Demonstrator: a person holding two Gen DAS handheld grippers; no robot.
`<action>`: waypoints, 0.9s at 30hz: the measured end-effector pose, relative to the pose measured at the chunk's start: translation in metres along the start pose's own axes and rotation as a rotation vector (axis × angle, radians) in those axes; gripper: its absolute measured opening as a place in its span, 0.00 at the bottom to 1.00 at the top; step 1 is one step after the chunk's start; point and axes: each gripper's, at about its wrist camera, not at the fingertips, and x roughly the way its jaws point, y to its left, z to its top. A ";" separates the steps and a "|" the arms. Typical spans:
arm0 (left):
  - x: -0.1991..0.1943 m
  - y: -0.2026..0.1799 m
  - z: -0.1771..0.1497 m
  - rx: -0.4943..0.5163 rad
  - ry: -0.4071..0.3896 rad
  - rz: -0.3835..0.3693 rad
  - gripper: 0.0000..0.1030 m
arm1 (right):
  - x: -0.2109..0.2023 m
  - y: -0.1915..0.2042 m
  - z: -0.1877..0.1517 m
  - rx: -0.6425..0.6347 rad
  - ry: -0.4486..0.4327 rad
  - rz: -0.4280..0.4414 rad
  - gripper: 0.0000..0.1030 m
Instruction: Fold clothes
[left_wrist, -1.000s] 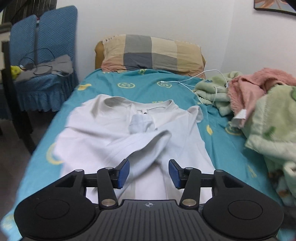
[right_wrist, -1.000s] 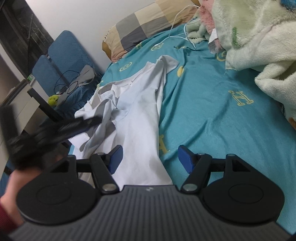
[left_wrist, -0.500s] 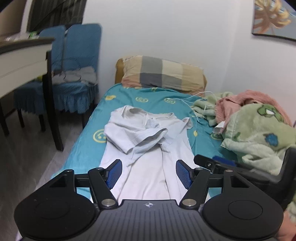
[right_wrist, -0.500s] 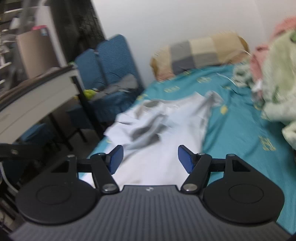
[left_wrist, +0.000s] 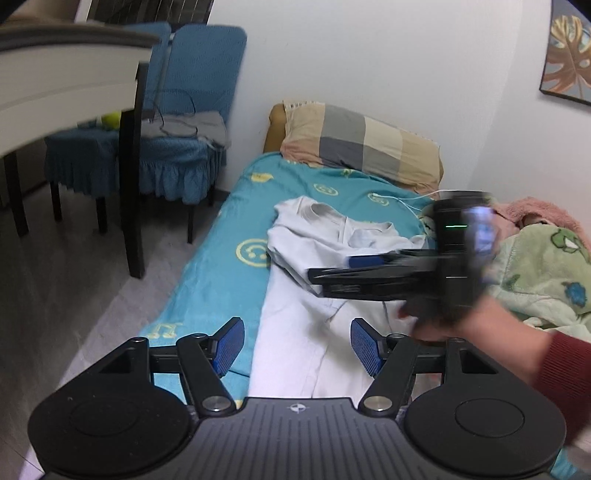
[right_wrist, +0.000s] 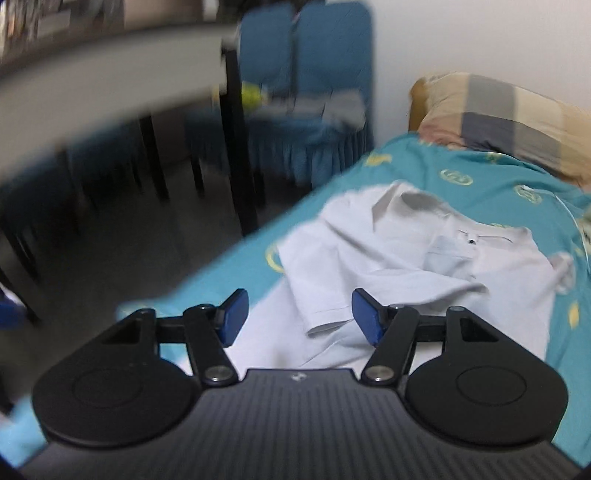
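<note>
A white collared shirt lies flat on the teal bed sheet with both sleeves folded across its chest. My left gripper hovers open over the shirt's lower half, empty. In the left wrist view, my right gripper is blurred and turned on edge over the shirt's middle, held by a hand in a red sleeve. In the right wrist view, the right gripper hangs above the shirt. Its jaws are closing with nothing pressed between them. A folded sleeve's cuff lies below.
A checked pillow lies at the bed's head. Crumpled green and pink blankets fill the right side, with a white cable near them. Blue-covered chairs and a dark-legged table stand left of the bed.
Both grippers have drawn back from the shirt toward the foot of the bed. The right gripper rolled and swung across in front of the left one. The left jaws stand wider than a second ago.
</note>
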 end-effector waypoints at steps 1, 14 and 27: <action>0.003 0.001 -0.001 -0.002 0.009 -0.007 0.64 | 0.017 0.004 0.001 -0.043 0.034 -0.019 0.61; 0.013 -0.020 -0.012 0.057 0.070 -0.041 0.64 | 0.054 -0.020 0.067 0.030 -0.028 -0.034 0.06; 0.052 -0.025 -0.026 0.062 0.170 -0.054 0.64 | 0.115 -0.174 0.041 0.564 -0.027 -0.204 0.05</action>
